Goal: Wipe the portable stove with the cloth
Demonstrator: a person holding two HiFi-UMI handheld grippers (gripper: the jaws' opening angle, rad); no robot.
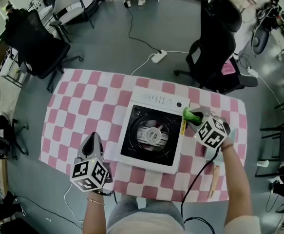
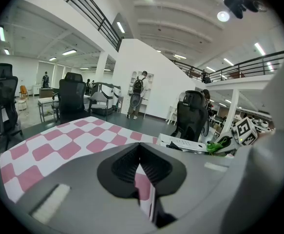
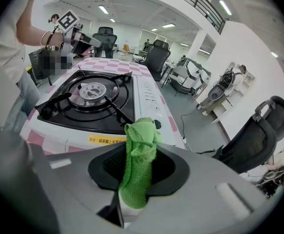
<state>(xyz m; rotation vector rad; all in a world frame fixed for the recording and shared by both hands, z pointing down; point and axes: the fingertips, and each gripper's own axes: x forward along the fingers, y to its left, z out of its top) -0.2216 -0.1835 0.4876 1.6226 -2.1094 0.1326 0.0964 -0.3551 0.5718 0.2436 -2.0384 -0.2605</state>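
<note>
The white portable stove (image 1: 154, 130) with a black burner top sits mid-table on the pink-checked cloth; its burner (image 3: 94, 90) fills the right gripper view. My right gripper (image 1: 193, 117) hovers at the stove's right edge, shut on a bunched green cloth (image 3: 138, 160) that sticks up between its jaws. The cloth (image 1: 188, 113) shows green beside the stove's yellow label. My left gripper (image 1: 89, 147) rests over the table left of the stove, jaws shut with nothing between them; its tips (image 2: 141, 165) meet in its own view.
Black office chairs stand beyond the table, one at the far right (image 1: 215, 48) and one at the far left (image 1: 37, 48). A power strip (image 1: 159, 57) and cable lie on the floor. A wooden stick-like object (image 1: 213, 180) lies on the table near my right forearm.
</note>
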